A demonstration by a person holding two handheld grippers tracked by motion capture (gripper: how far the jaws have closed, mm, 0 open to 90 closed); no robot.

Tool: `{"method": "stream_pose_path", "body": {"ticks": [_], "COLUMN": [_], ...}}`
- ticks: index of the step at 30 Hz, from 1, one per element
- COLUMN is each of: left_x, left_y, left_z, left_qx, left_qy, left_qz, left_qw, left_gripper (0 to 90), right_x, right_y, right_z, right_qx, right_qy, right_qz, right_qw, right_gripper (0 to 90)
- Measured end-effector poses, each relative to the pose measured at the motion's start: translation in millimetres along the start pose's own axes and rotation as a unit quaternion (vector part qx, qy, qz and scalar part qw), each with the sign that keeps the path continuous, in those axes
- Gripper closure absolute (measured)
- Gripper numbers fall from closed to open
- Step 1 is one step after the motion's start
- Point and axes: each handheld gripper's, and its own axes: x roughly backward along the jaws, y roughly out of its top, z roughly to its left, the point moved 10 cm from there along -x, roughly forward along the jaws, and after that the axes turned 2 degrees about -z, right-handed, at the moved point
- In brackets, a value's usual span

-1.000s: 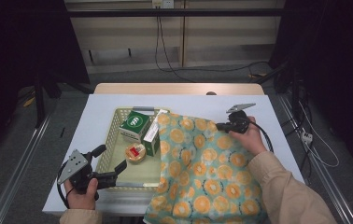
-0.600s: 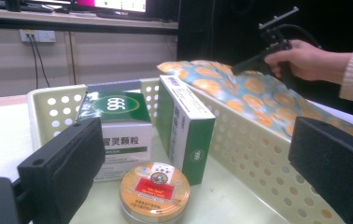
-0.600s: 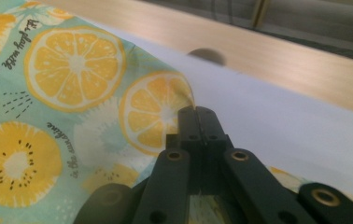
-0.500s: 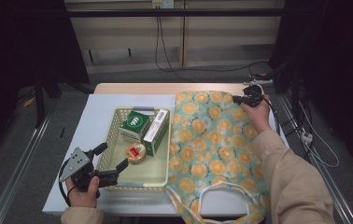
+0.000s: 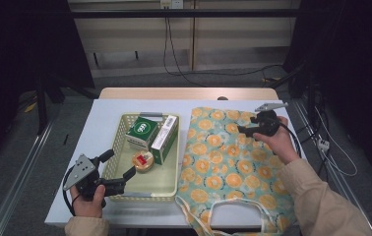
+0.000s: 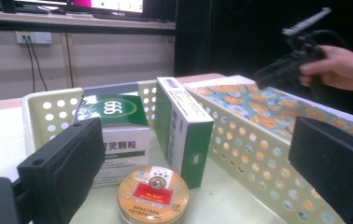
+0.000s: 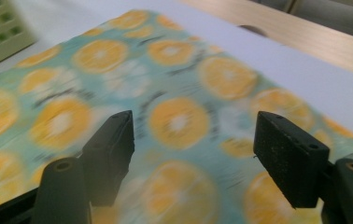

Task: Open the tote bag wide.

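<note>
A tote bag (image 5: 228, 162) printed with orange slices on teal lies flat on the right half of the white table, its handles (image 5: 233, 209) at the near edge. My right gripper (image 5: 243, 131) hovers over the bag's far right part; its jaws have just been opening and stand apart with nothing between them, the cloth (image 7: 179, 121) below. My left gripper (image 5: 121, 162) rests open at the near left corner of a pale yellow perforated basket (image 5: 171, 184). In the left gripper view the left gripper (image 6: 198, 158) faces the basket's contents.
The basket (image 6: 48, 112) holds a green-topped box (image 5: 142, 130), a white and green carton (image 5: 164, 138) on its side edge, and a round tin (image 5: 142, 161) with a red label. Bare white table (image 5: 105, 118) lies left of the basket. Cables run on the floor beyond.
The right gripper drew the bag off the basket's right side, spread it flat on the table, then let go and came back over the cloth. The left gripper stayed put.
</note>
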Motion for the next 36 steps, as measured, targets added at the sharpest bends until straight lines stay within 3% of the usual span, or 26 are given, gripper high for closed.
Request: {"method": "stream_pose_path", "body": {"ticks": [2,6,13,14,16,17,20,24,28,30,32,36], "left_x": [0.0,1.6,1.8,2.5,3.7,4.8,7.0,7.8,7.3,7.0,7.9,8.2], "left_y": [-0.4,-0.6,-0.6,0.2,2.0,2.8,3.7,3.4,3.8,3.8,4.6,5.6], "left_z": [0.0,0.0,0.6,1.2,2.3,3.2,4.1,3.5,1.5,1.0,2.2,3.5], "left_qx": [0.0,0.006,-0.001,-0.002,-0.002,-0.002,-0.002,0.001,-0.008,-0.006,-0.006,0.0], "left_qy": [-0.001,0.001,0.003,0.002,0.004,0.006,0.008,0.01,0.006,0.006,0.007,0.009], "left_qz": [0.001,-0.001,0.003,0.003,-0.001,-0.001,-0.004,-0.006,-0.004,-0.002,-0.004,-0.009], "left_qw": [1.0,1.0,1.0,1.0,1.0,1.0,1.0,0.9999,0.9999,1.0,0.9999,0.9999], "left_gripper": [3.5,3.5,3.5,3.5,3.5,3.5,3.5,3.5,3.5,3.5,3.5,3.5], "right_x": [9.8,24.0,41.7,45.2,46.9,53.3,57.3,59.7,62.1,63.7,63.9,66.4], "right_y": [-7.6,-25.9,-59.4,-68.4,-69.6,-71.8,-74.3,-85.0,-94.5,-97.0,-98.4,-105.1], "right_z": [27.6,72.4,121.9,132.7,136.4,148.9,157.6,174.2,189.6,196.6,197.0,201.1], "right_qx": [0.005,0.032,0.059,0.076,0.083,0.083,0.085,0.093,0.115,0.112,0.115,0.121], "right_qy": [0.031,0.07,0.102,0.113,0.118,0.143,0.156,0.169,0.187,0.197,0.196,0.21], "right_qz": [-0.006,-0.001,-0.013,0.002,0.002,-0.001,0.004,0.016,0.032,0.032,0.035,0.042], "right_qw": [0.9995,0.9971,0.9929,0.9906,0.9896,0.9863,0.9841,0.9812,0.9751,0.9734,0.9733,0.9693], "right_gripper": [27.3,22.5,24.0,25.6,26.0,29.0,30.6,25.7,27.9,26.6,26.7,31.9]}}
